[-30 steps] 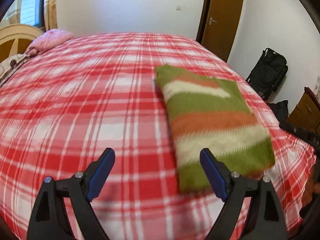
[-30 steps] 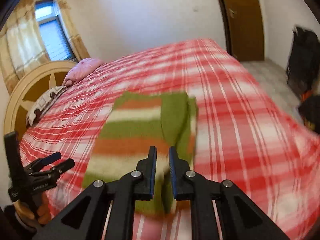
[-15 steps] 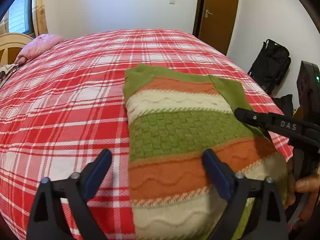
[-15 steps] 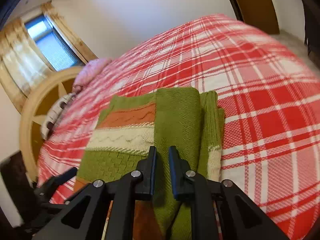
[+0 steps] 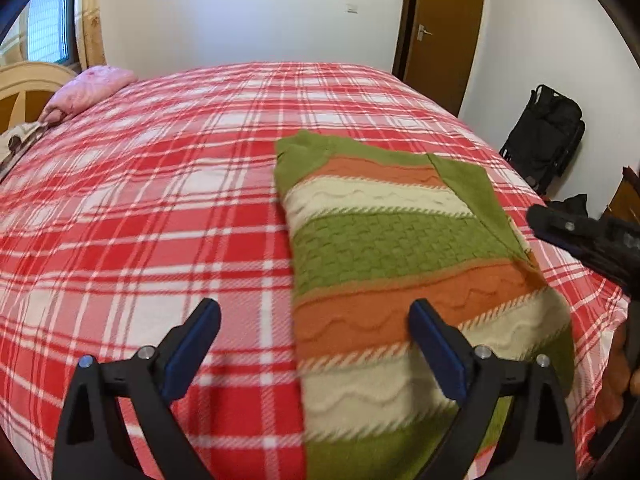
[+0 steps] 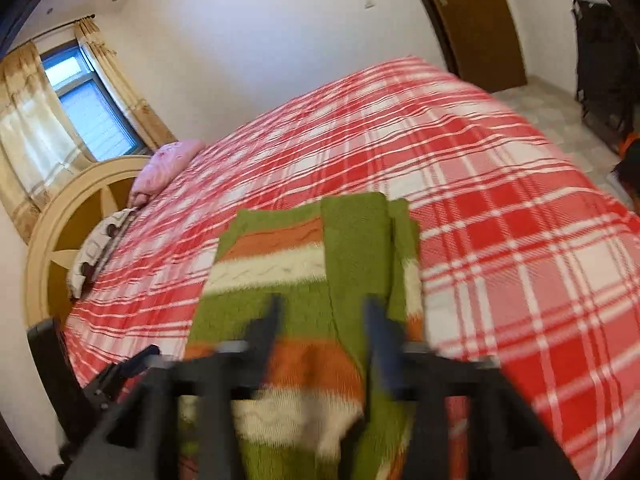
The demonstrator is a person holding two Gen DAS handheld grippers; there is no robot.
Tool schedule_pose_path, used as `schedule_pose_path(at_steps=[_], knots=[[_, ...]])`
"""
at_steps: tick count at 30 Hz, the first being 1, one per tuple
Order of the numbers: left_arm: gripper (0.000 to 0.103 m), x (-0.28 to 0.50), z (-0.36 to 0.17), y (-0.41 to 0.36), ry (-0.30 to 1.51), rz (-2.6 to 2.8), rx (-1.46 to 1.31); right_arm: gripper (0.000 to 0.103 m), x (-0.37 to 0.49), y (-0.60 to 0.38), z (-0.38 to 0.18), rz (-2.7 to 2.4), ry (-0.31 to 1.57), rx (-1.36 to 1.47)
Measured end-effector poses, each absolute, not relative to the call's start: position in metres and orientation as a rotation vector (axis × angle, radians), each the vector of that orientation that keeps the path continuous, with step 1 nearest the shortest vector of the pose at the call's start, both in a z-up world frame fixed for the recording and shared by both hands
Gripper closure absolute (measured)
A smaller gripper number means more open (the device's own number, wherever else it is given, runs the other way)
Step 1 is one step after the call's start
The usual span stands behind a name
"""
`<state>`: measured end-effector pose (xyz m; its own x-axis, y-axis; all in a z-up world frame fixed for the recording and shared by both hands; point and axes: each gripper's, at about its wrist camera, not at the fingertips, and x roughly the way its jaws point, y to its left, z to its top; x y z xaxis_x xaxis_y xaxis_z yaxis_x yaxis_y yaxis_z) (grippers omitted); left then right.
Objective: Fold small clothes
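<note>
Near the bed's (image 5: 160,184) front edge, both hand-held grippers, left (image 5: 314,344) and right (image 6: 322,320), gape, the right's jaws having just opened; the striped sweater (image 5: 392,248) could slump unfolded.

**A bedroom in a home**

A wide bed (image 5: 168,208) under a red-and-white plaid cover fills most of both views. At its head end stands a rounded cream wooden headboard (image 6: 60,216), with a pink pillow (image 5: 94,90) lying by it. Behind the headboard a window (image 6: 86,108) is hung with pale gold curtains (image 6: 24,128). The walls are plain white, with a brown wooden door (image 5: 444,32) past the bed's far corner.
</note>
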<state>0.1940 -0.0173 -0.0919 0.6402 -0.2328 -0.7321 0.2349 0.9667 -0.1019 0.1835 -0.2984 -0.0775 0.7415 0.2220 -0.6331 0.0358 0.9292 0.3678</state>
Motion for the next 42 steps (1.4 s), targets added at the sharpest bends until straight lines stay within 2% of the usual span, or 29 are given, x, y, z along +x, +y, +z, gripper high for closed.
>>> schedule_pose_path(at_steps=[6,17,26,35,42], knots=[[0.005,0.182,-0.09,0.001,0.855,-0.226,0.005,0.036,0.143,-0.293,-0.083,0.097,0.73,0.371],[0.005,0.175,-0.079,-0.004,0.798,-0.19,0.133,0.037,0.135,-0.285,-0.084,-0.061,0.777,0.114],[0.005,0.211,-0.073,-0.023,0.802,-0.2,0.155,0.036,0.159,-0.285,-0.088,-0.04,0.762,0.145],[0.005,0.245,-0.088,-0.039,0.881,-0.23,0.123,0.036,0.178,-0.302,-0.098,-0.068,0.765,0.194],[0.0,0.255,-0.096,-0.038,0.913,-0.244,0.063,0.036,0.184,-0.311,-0.107,-0.074,0.772,0.253]])
